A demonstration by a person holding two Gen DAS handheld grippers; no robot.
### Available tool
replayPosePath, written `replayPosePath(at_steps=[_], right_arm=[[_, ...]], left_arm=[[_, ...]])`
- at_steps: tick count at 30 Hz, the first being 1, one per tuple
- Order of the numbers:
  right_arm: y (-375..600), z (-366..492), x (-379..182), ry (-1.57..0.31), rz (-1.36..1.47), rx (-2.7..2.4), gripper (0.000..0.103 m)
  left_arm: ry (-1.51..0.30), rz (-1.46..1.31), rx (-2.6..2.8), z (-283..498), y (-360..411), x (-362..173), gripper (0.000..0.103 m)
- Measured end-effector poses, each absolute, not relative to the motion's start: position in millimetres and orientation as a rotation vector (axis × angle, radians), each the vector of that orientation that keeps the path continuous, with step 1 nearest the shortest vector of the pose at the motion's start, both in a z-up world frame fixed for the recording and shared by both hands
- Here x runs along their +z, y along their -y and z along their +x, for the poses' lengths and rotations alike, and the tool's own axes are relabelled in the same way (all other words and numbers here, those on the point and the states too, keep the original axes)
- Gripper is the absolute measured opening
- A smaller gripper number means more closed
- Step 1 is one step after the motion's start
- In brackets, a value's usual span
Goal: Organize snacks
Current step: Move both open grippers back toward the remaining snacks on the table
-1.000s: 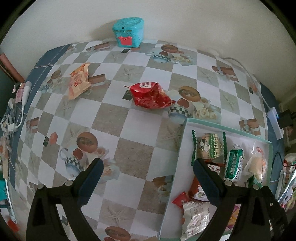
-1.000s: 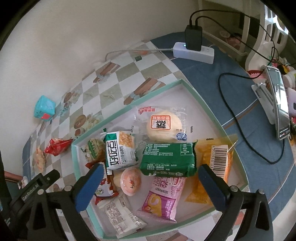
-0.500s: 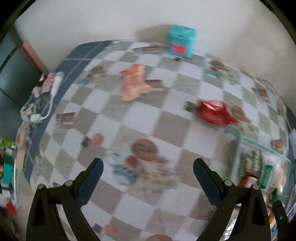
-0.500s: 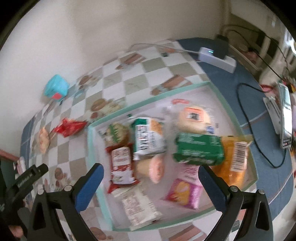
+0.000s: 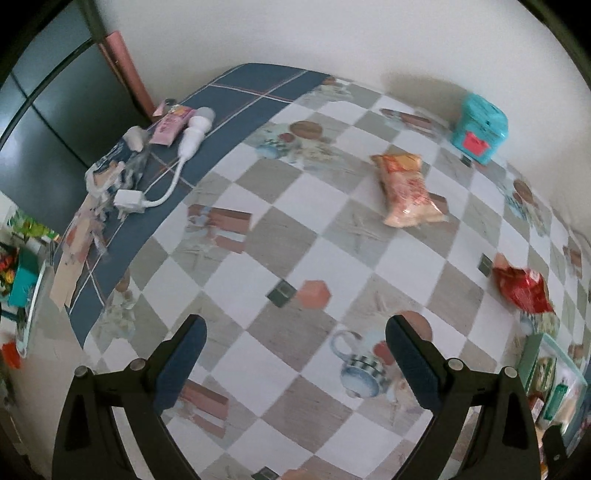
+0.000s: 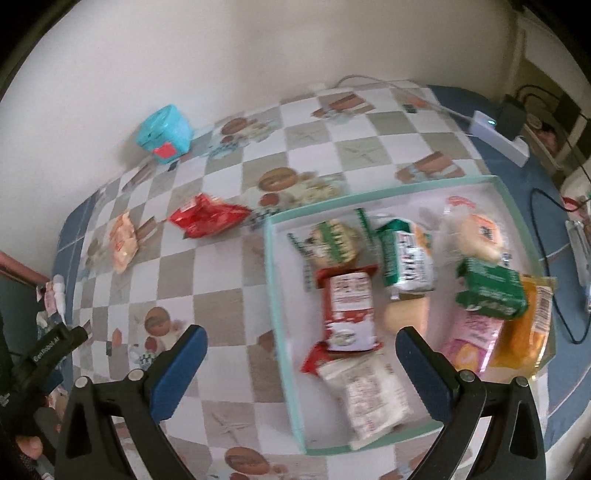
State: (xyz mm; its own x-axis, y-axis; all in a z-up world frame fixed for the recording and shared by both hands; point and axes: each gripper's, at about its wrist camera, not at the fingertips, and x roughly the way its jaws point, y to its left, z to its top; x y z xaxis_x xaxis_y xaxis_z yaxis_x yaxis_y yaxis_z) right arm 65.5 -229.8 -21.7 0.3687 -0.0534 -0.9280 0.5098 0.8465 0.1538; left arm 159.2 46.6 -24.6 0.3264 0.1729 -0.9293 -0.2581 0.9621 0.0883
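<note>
Checkered tablecloth [image 5: 280, 236] against a pale wall [image 5: 295, 33] lies beneath both empty claws, left claw [image 5: 293, 360] and right claw [image 6: 301, 369] spread apart.

Orange snack packet [image 5: 407, 191] and crumpled red packet [image 6: 207, 218] lie on table outside teal tray [image 6: 275, 291] packed with snacks

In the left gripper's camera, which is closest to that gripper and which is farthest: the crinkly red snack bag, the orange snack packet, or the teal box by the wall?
From the left gripper:
1. Crinkly red snack bag, nearest, off to the right.
2. Orange snack packet, farther up the checkered tablecloth.
3. Teal box, farthest, against the wall.
</note>
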Motion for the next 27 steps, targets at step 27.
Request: replayPosePath(at_steps=[27], right_arm=[[198.9, 128.5, -28.6, -1.075, 0.399, -0.293, 0.103]], left_arm=[[-1.185, -0.198, 0.195, 205.4, -84.7, -26.6, 0.098]])
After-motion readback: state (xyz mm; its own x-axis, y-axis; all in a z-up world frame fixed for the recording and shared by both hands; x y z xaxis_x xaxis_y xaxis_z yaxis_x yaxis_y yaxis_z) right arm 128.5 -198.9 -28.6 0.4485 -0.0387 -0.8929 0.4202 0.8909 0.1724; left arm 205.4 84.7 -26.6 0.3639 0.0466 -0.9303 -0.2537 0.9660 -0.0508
